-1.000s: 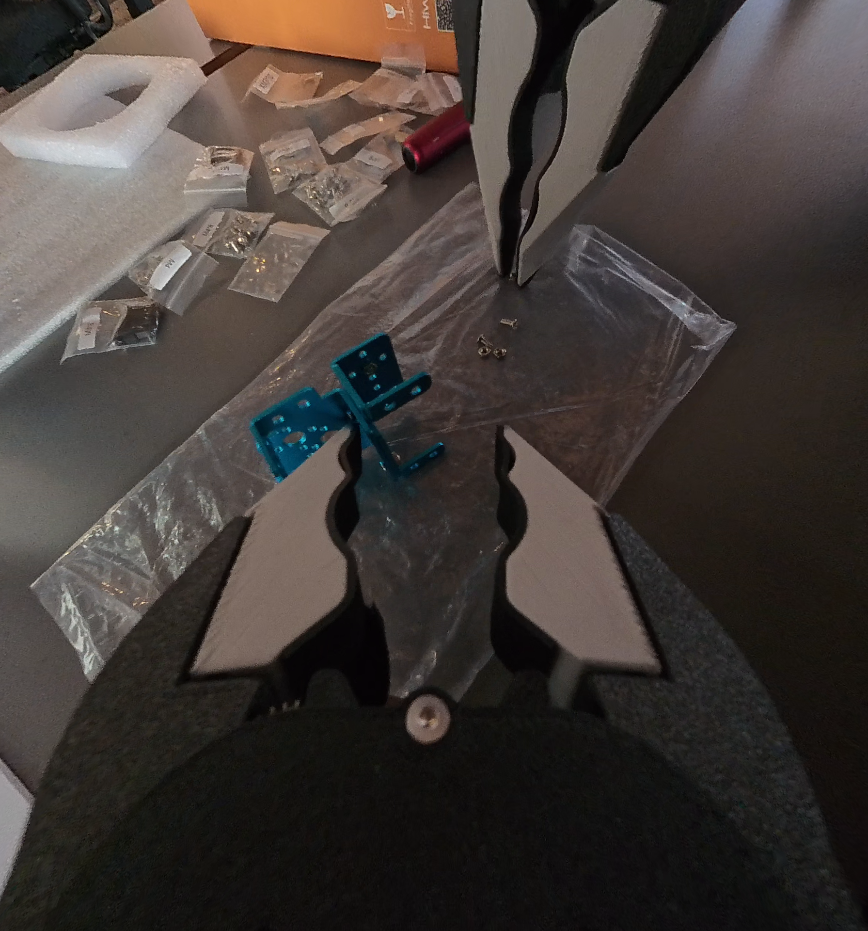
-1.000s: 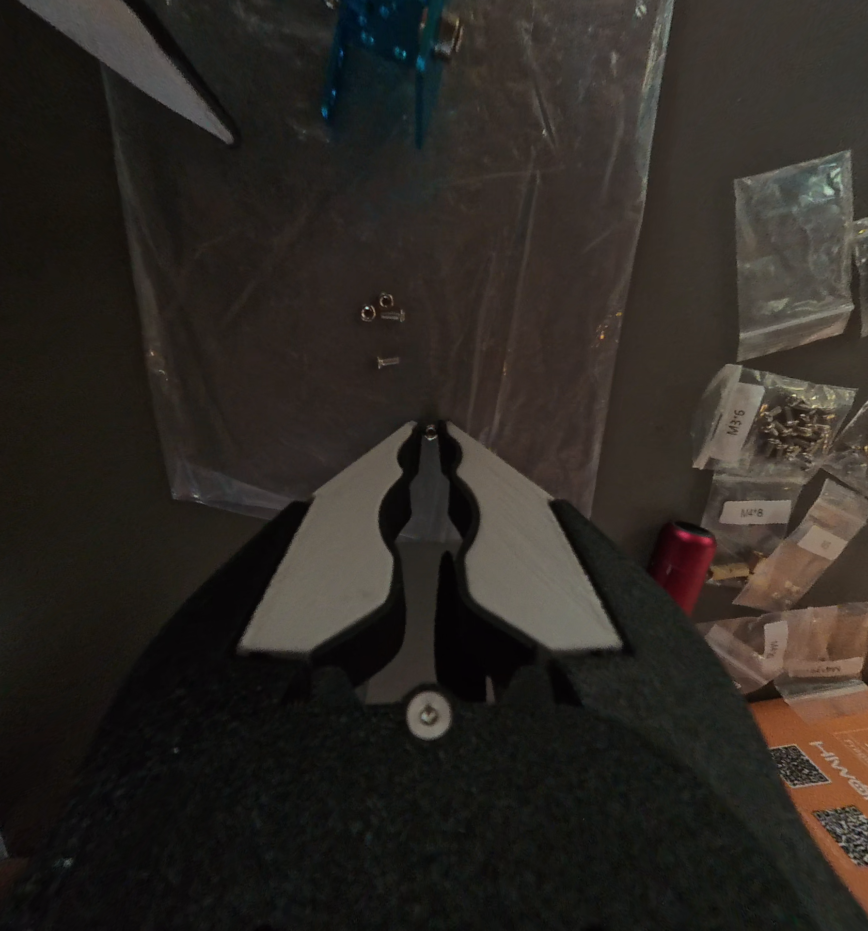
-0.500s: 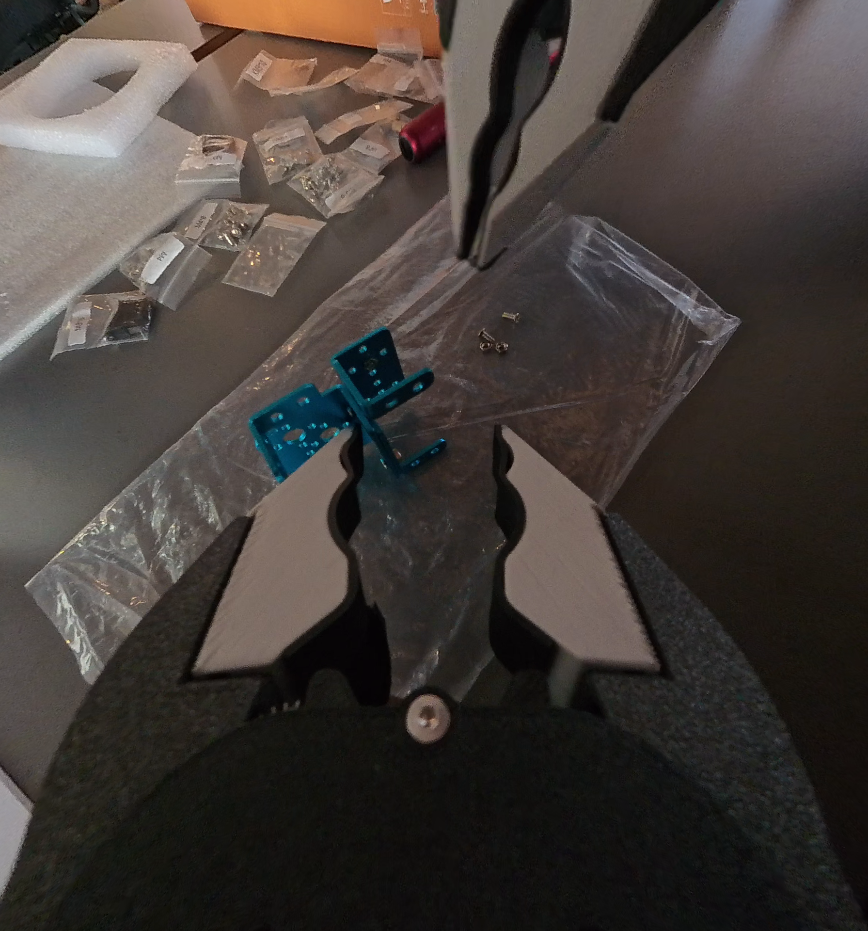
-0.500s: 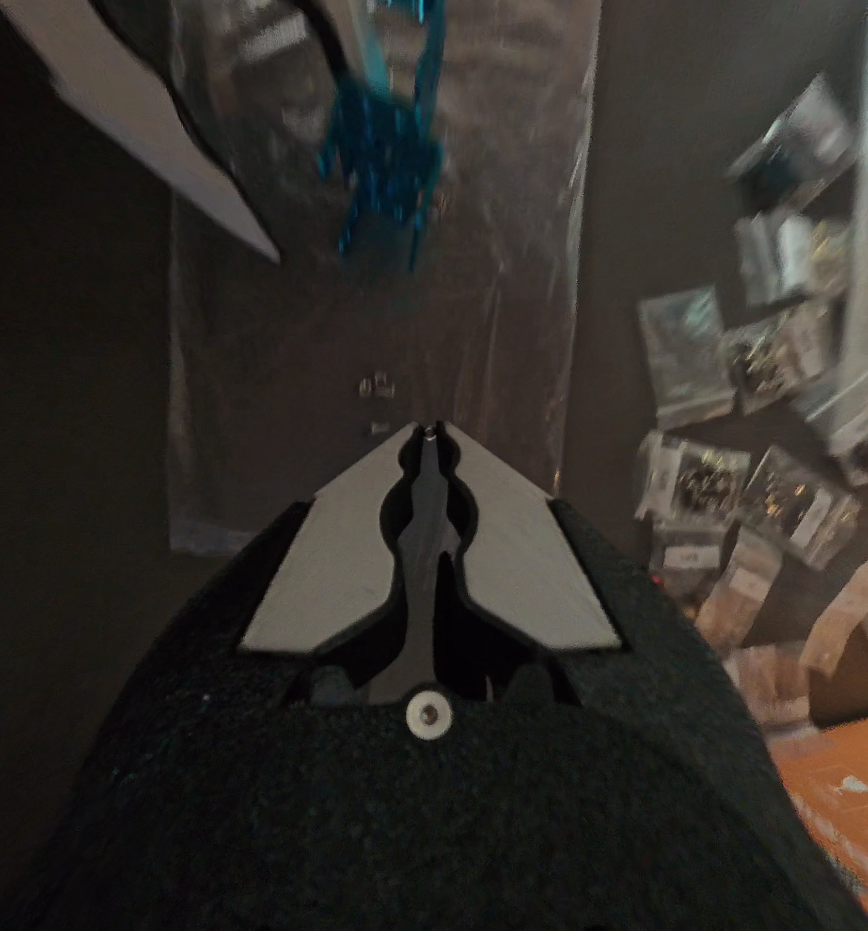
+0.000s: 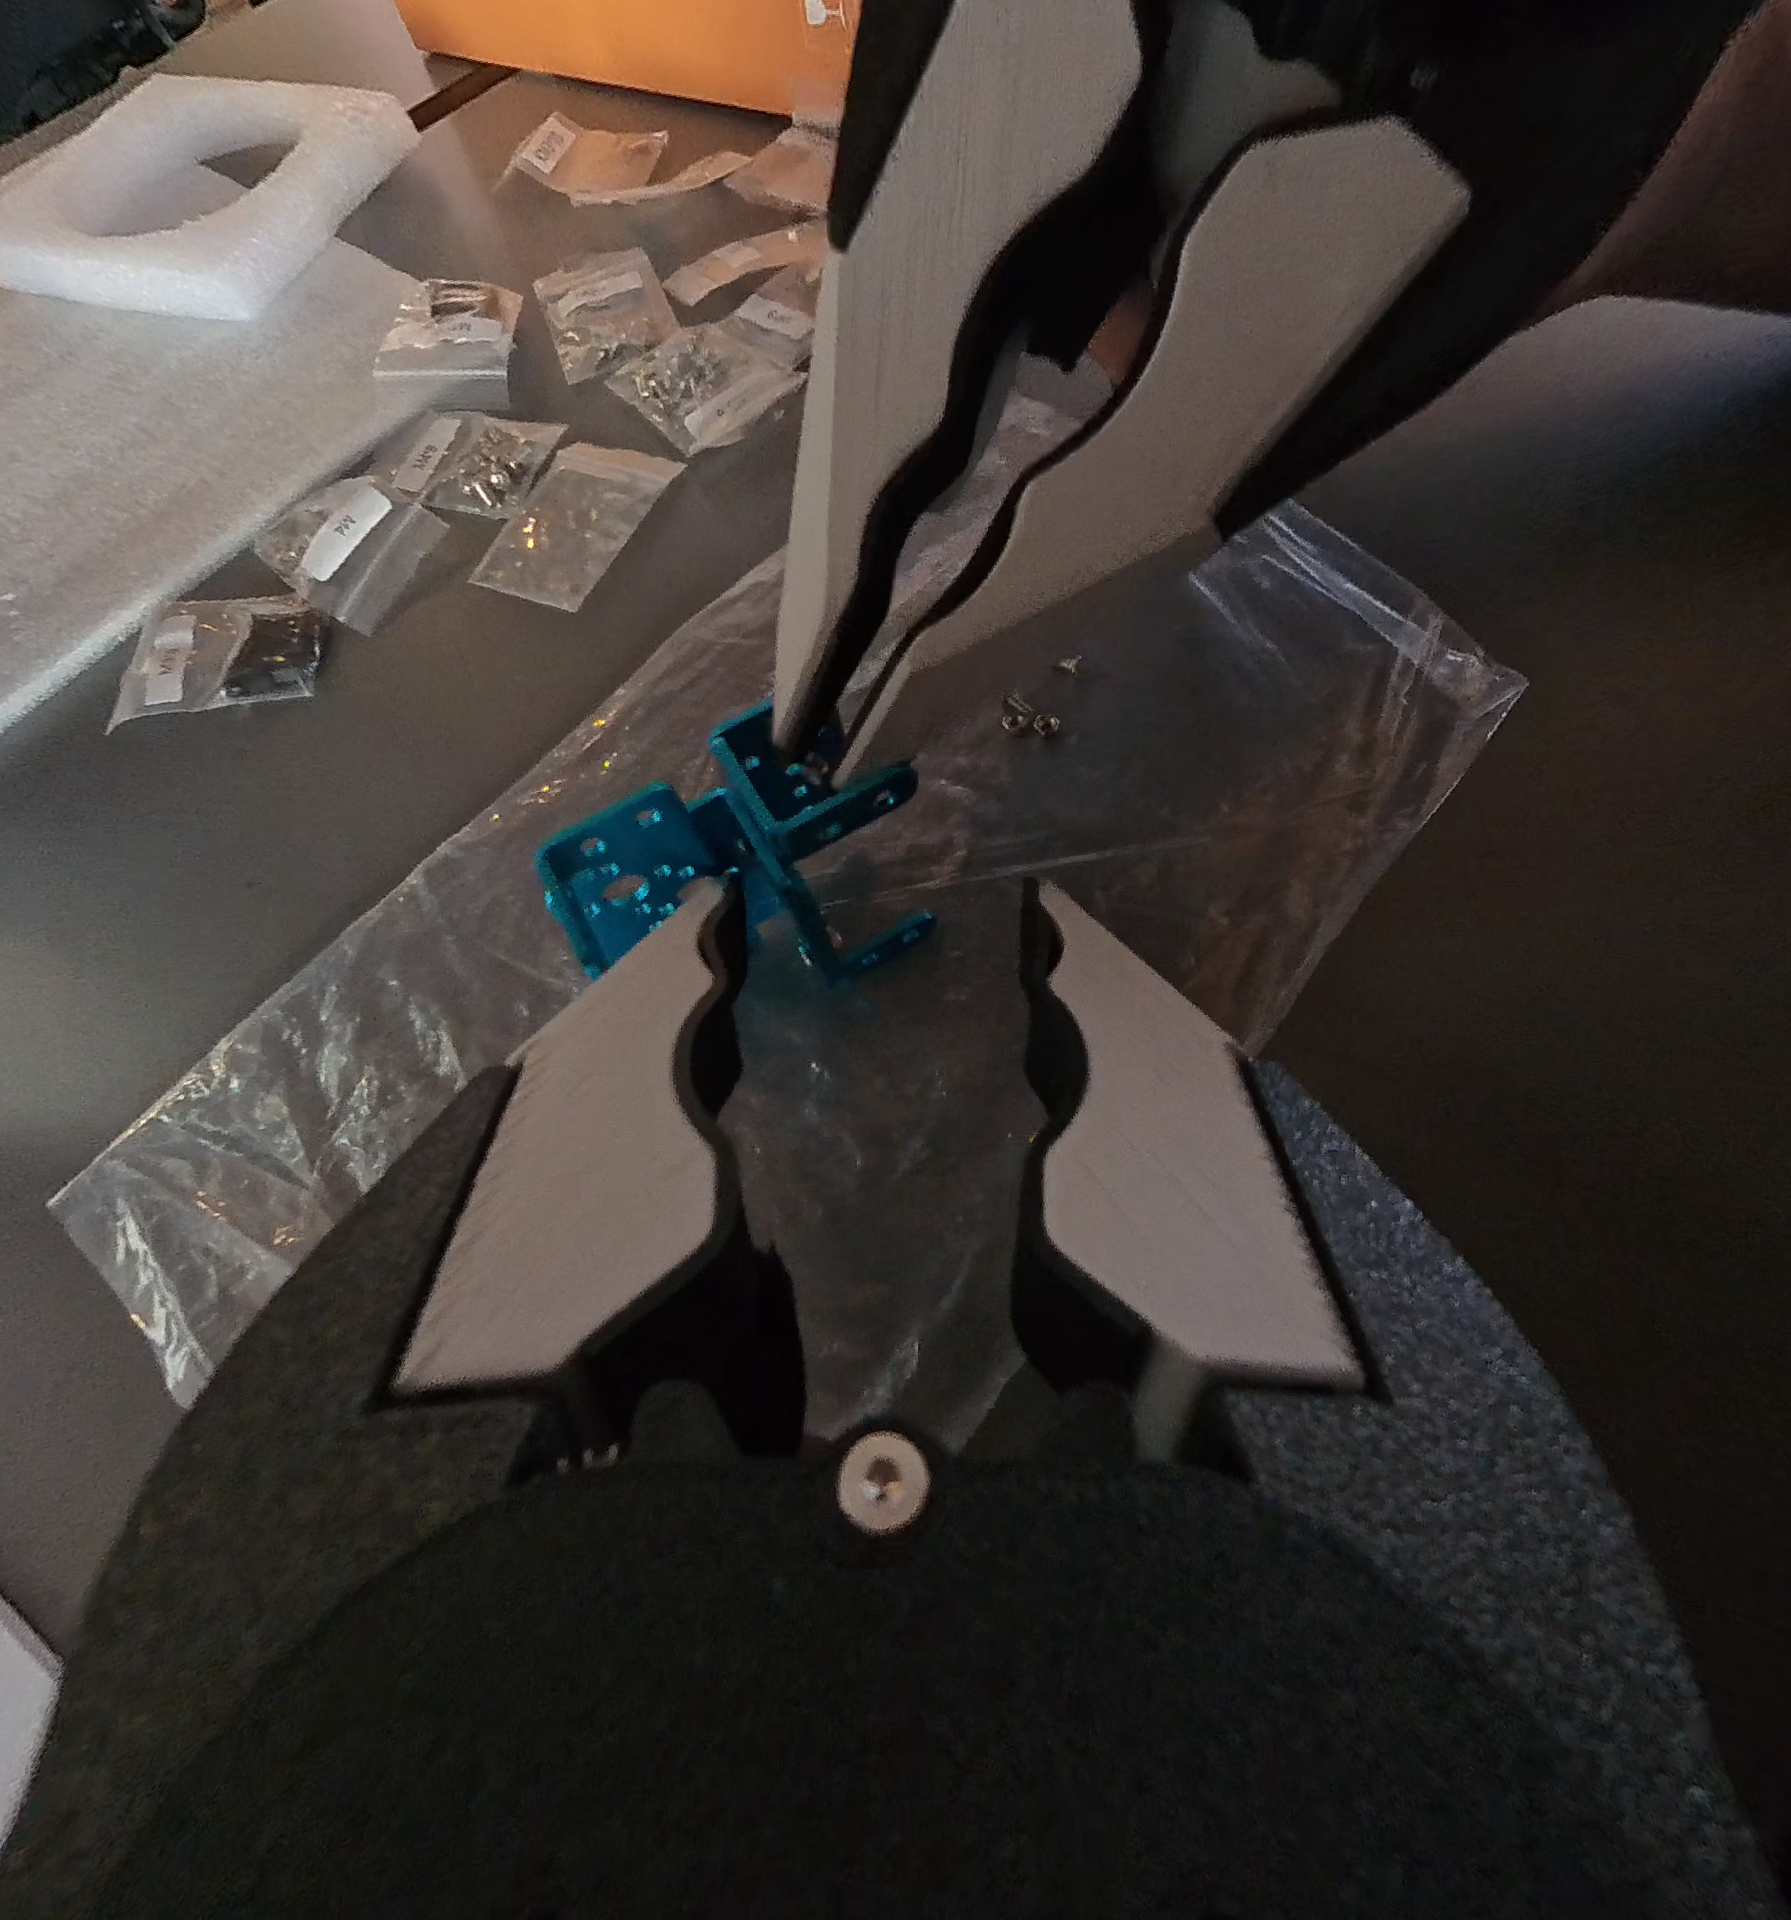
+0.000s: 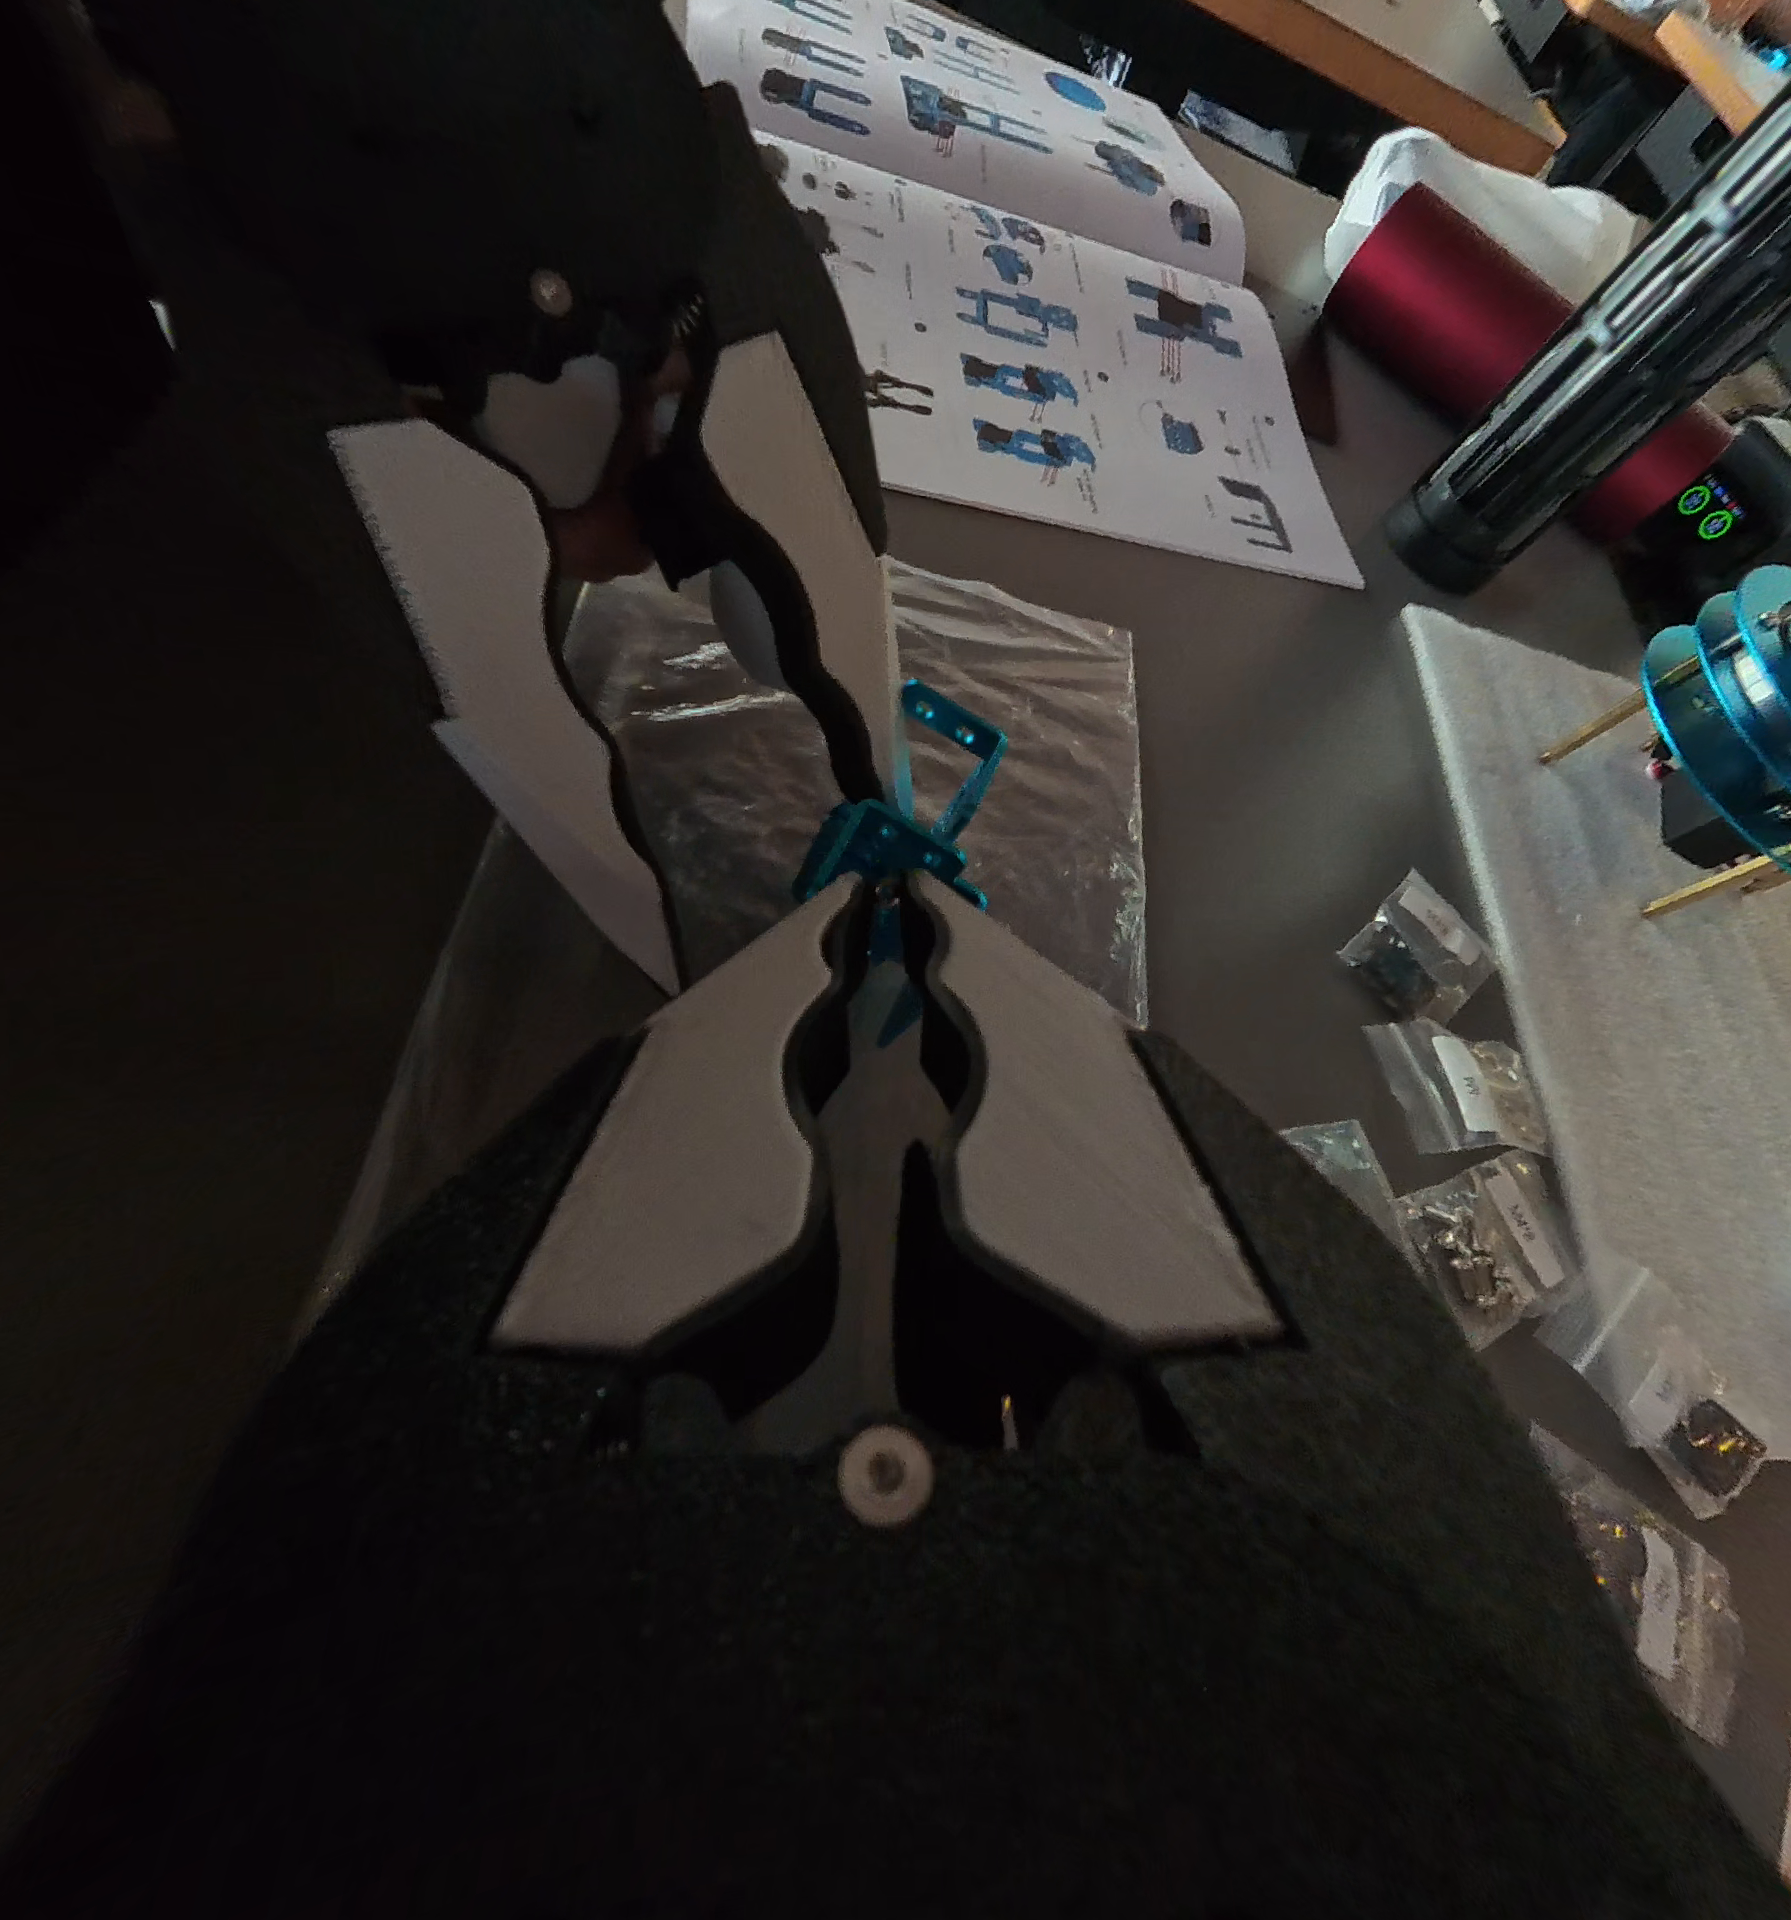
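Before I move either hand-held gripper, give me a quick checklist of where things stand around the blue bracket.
1. Left hand-held gripper open: ok, fingers wide apart.
2. Left hand-held gripper free of the blue bracket: cannot tell; one fingertip overlaps its perforated plate in the left wrist view.
3. Right hand-held gripper closed: ok, tips nearly together at the bracket's upper plate.
4. Something pinched between the right tips: cannot tell, too small and dark.
5. Bracket resting on the clear plastic bag: ok.
6. Loose screws apart from both grippers: ok, they lie on the bag beside the bracket.
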Available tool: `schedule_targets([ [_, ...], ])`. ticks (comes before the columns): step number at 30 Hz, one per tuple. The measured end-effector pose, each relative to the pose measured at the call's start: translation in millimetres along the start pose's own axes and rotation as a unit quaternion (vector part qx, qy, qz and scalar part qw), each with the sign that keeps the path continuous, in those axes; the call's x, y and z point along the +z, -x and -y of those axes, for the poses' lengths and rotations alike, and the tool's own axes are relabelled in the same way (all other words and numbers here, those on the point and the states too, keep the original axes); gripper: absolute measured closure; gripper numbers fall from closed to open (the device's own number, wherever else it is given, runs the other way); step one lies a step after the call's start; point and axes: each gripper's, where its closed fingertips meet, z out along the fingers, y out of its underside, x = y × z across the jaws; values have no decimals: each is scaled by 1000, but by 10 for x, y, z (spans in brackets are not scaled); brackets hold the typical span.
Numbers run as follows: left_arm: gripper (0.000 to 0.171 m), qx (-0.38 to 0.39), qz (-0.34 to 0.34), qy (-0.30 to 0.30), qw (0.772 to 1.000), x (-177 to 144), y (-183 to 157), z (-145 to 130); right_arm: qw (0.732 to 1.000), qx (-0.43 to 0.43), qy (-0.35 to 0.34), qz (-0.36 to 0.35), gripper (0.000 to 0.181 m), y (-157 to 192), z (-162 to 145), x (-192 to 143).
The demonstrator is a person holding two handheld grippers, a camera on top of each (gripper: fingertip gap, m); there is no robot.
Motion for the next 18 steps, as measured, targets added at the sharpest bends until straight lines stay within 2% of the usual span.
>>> schedule_targets([
  [11,113,16,-18,-8,1000,14,-68,39,998,-41,10,-38,178,-4,-57,73],
  [18,118,-5,-25,-12,1000,18,-27,58,996,-68,7,-64,178,-33,-86,94],
])
